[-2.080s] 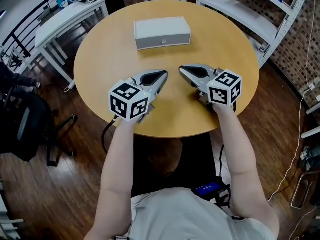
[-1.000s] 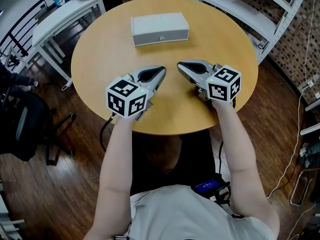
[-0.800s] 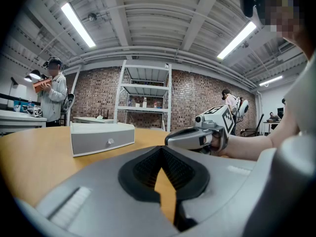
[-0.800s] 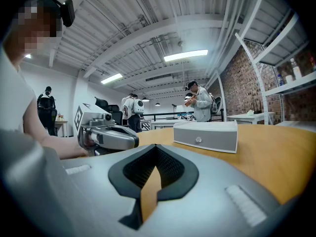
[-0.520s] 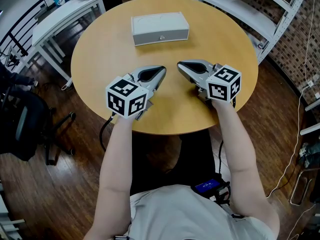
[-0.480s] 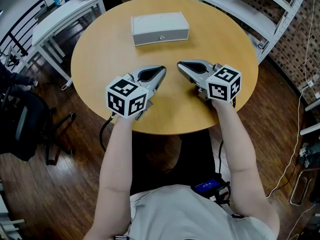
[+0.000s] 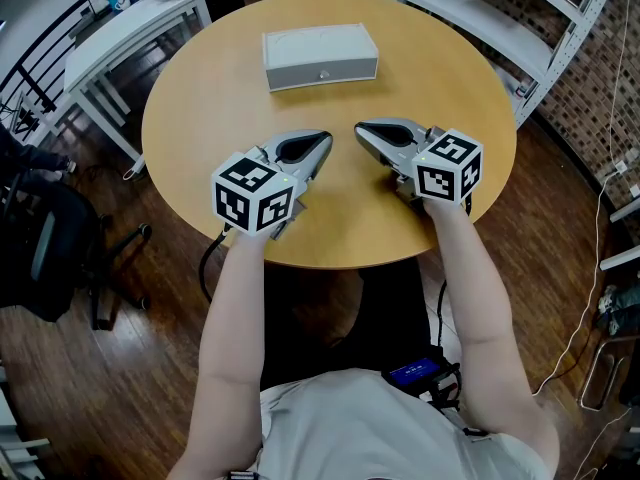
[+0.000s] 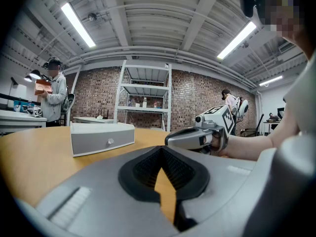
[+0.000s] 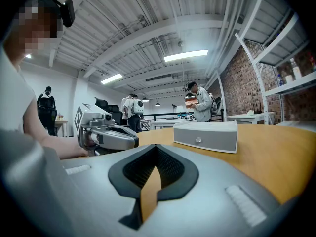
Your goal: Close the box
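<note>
close to you, your left gripper (image 7: 322, 143) and your right gripper (image 7: 362, 132) rest on the near part of the round table (image 7: 210, 98), tips turned toward each other. both are clenched with the pads together and nothing between them. further away, on the far side of the table and well apart from both grippers, the box (image 7: 320, 56) stands alone with its small knob facing you. its lid looks flat and fully down, so i judge the closing is already done. if any gap is left, the next move calls for a reach forward and a soft press on top.
</note>
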A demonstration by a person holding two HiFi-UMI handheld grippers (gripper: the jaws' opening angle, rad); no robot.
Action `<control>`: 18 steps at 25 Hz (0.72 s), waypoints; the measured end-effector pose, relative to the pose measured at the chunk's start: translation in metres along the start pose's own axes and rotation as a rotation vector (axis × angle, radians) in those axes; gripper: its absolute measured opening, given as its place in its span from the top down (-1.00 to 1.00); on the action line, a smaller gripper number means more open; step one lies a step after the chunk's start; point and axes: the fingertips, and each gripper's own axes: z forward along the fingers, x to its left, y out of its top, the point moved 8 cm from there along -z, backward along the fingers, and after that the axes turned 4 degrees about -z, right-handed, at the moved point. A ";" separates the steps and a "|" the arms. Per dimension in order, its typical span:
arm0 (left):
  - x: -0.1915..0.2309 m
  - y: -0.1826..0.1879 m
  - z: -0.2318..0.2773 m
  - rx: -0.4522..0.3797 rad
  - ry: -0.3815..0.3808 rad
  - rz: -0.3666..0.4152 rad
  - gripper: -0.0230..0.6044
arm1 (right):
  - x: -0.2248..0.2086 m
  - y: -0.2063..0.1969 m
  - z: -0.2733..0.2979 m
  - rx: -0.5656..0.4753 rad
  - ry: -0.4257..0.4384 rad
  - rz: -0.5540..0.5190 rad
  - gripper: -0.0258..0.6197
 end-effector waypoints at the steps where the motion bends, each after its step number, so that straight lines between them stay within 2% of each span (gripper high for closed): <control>1: 0.000 0.000 0.000 0.000 0.000 0.000 0.93 | 0.000 0.000 0.000 0.000 0.000 -0.001 0.92; 18: 0.000 -0.001 -0.001 -0.001 0.000 0.000 0.93 | 0.001 -0.001 0.000 0.000 -0.001 -0.003 0.92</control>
